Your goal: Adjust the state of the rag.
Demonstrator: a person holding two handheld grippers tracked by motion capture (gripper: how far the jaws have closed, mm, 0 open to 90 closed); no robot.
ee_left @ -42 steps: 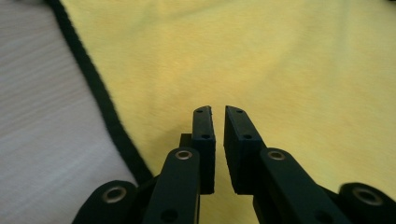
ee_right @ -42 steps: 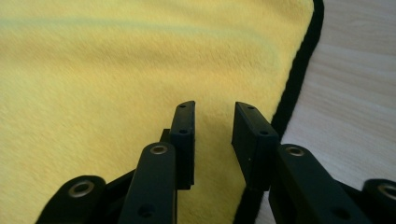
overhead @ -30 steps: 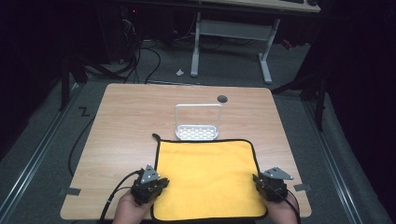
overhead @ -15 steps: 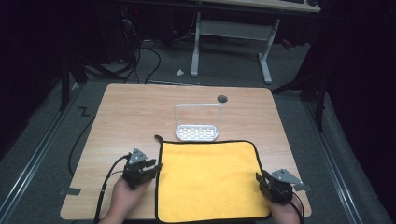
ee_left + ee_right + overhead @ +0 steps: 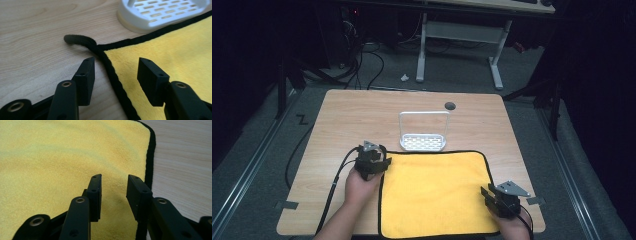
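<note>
**Taking the yellow cloth by its far-left corner and right edge**

The left hand-held gripper (image 5: 373, 161) sits at the left of the high view, jaws apart and holding nothing. In the left gripper view its jaws straddle the black-piped left edge of the yellow microfibre cloth (image 5: 175, 50), just short of the corner where a black hanging loop (image 5: 77, 40) curls onto the bare table (image 5: 37, 30). To grip well, I judge it should ease forward until the corner piping lies between the jaws, drop low enough for the lower jaw to slide under the hem, then close on cloth and piping together rather than on the loop alone.

The right hand-held gripper (image 5: 502, 197), at the lower right of the high view, is also open and empty; its jaws hover over the cloth just inside the right edge. It should pinch a fold near that hem.

The cloth lies flat across the lower middle of the table, its far edge touching or just beside the white perforated rack (image 5: 423, 132). Lifting gently should keep the rack from being dragged.
</note>
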